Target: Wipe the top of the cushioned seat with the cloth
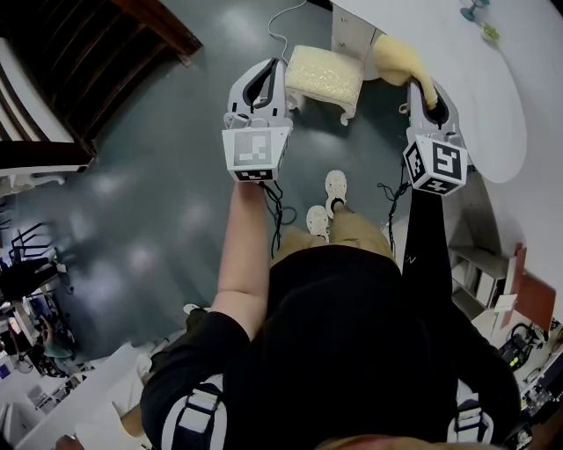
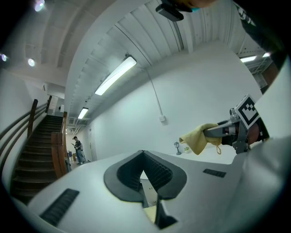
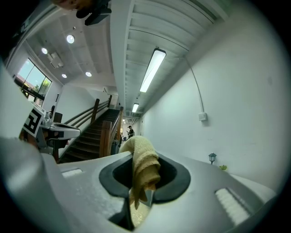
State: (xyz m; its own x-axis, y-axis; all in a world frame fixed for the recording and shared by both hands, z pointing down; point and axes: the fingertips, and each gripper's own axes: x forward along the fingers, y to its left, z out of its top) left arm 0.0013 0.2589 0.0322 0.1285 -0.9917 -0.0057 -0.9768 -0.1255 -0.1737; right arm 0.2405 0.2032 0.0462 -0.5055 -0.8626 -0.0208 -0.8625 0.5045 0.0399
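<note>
Yellow terry cloth (image 3: 143, 159) is pinched in my right gripper (image 1: 423, 91), jaws clamped on it; in the right gripper view it bunches over the top of the dark pads and a fold hangs down in front of them. My left gripper (image 2: 144, 159) has its ribbed black jaws together at the tips, nothing between them. In the head view both grippers are held out in front of me at about the same height, well apart, marker cubes facing up at the camera. Small cushioned seat with a cream nubby top and short white legs (image 1: 326, 72) stands on the grey-green floor (image 1: 158, 176) ahead, between the two grippers in the frame and closer to the left one's tip. Cloth sits to the right of the seat in that view, up off the cushion, not touching it as far as I can tell. Seat top is bare. White rounded tabletop (image 1: 506, 97) runs along my right, and a thin white cable (image 1: 280, 25) trails on the floor beyond the seat. Dark wooden staircase (image 1: 84, 53) is at upper left. My white shoes (image 1: 334, 186) point toward the seat. Left gripper view shows the right gripper with the cloth off to its right, long ceiling strip light (image 2: 116, 75) above, and a distant standing person (image 2: 78, 148) by the stairs. Small lamp-shaped ornament (image 3: 212, 158) stands on the white top in the right gripper view.
</note>
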